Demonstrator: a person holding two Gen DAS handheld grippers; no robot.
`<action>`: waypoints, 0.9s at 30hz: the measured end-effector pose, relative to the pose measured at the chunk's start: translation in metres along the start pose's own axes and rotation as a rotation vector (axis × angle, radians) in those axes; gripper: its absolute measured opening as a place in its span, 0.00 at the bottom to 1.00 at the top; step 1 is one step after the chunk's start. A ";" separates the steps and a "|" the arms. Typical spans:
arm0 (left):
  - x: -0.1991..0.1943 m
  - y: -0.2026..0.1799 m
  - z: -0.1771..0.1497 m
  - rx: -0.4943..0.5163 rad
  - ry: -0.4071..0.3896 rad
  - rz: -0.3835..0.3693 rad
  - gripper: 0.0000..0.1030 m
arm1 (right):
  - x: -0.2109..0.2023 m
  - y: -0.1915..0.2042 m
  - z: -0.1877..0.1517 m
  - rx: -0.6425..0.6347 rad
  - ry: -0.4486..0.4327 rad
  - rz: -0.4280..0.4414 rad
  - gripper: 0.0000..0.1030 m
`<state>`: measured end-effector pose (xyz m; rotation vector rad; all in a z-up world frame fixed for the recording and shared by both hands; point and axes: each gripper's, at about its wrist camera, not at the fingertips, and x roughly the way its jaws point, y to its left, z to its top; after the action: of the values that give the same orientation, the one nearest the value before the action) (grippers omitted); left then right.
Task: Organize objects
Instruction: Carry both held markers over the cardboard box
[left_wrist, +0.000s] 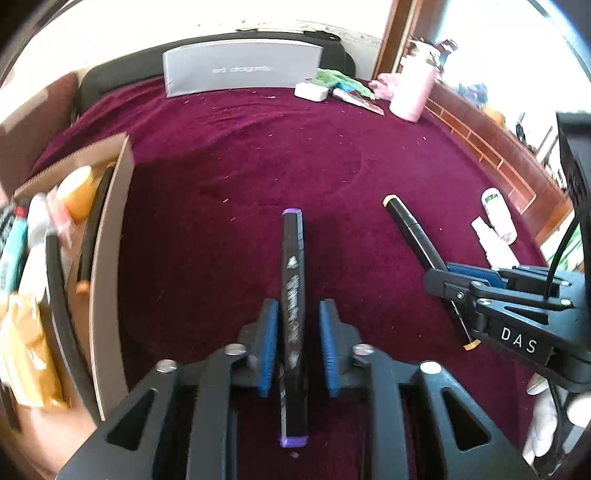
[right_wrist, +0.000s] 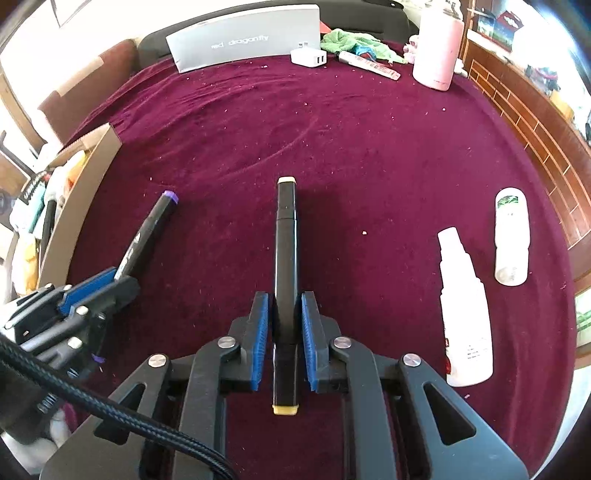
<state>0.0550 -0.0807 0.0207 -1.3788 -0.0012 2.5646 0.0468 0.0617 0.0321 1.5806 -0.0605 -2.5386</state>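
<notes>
Right wrist: yellow-capped marker (right_wrist: 285, 266) between pads (right_wrist: 260, 332)

"red dragonfly" is read in pale letters on the grey box (right_wrist: 243, 37) at twelve o'clock; "DAS" is read in white on the right gripper (left_wrist: 434, 278) at three o'clock; print on the purple-capped marker (left_wrist: 292, 295) is not legible.

Maroon cloth (right_wrist: 332, 147), grey box (right_wrist: 243, 37) at the back, white charger (right_wrist: 308, 57), pink bottle (right_wrist: 437, 51)

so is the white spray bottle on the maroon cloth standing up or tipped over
Tipped over. The white spray bottle lies flat on its side on the maroon cloth, nozzle pointing away from the camera, beside a smaller white bottle, also lying down.
</notes>
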 end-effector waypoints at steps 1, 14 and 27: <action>0.003 -0.006 0.002 0.027 -0.002 0.011 0.33 | 0.001 0.000 0.001 0.002 -0.002 0.002 0.14; -0.013 -0.003 -0.008 0.020 -0.062 0.027 0.11 | 0.004 0.011 0.004 -0.037 -0.065 -0.006 0.12; -0.069 0.002 -0.019 0.027 -0.187 0.053 0.11 | -0.040 0.026 -0.009 -0.024 -0.155 0.097 0.12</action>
<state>0.1068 -0.0988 0.0669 -1.1398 0.0381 2.7171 0.0747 0.0426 0.0672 1.3362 -0.1211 -2.5711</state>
